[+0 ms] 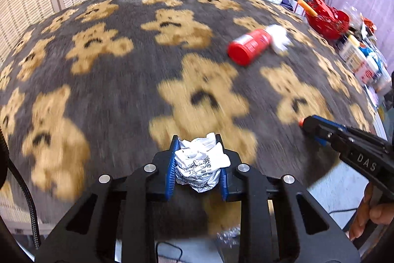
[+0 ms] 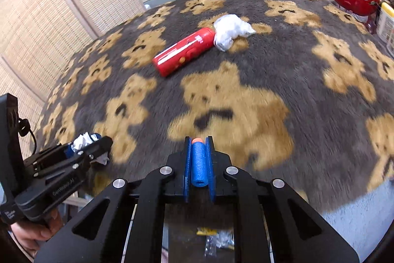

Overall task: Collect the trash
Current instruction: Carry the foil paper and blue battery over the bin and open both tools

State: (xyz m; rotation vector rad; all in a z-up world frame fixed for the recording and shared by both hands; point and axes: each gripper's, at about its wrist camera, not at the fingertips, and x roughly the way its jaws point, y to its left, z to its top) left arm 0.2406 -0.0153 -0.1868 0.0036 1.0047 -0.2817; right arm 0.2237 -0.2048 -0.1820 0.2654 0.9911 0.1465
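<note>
On my left gripper (image 1: 197, 159) the fingers are clenched on a crumpled white printed paper wad (image 1: 199, 164), low in the middle of the left wrist view. On my right gripper (image 2: 199, 164) the fingers are pinched tight around a blue foam dart with an orange tip (image 2: 199, 164), low centre of the right wrist view. So two pieces are picked up, neither yet binned, I judge. Still lying on the grey teddy-bear patterned rug (image 2: 283, 70), upper centre, are a red cylindrical can (image 2: 183, 52) and, touching its far end, a crumpled white plastic wrapper (image 2: 230, 31).
</note>
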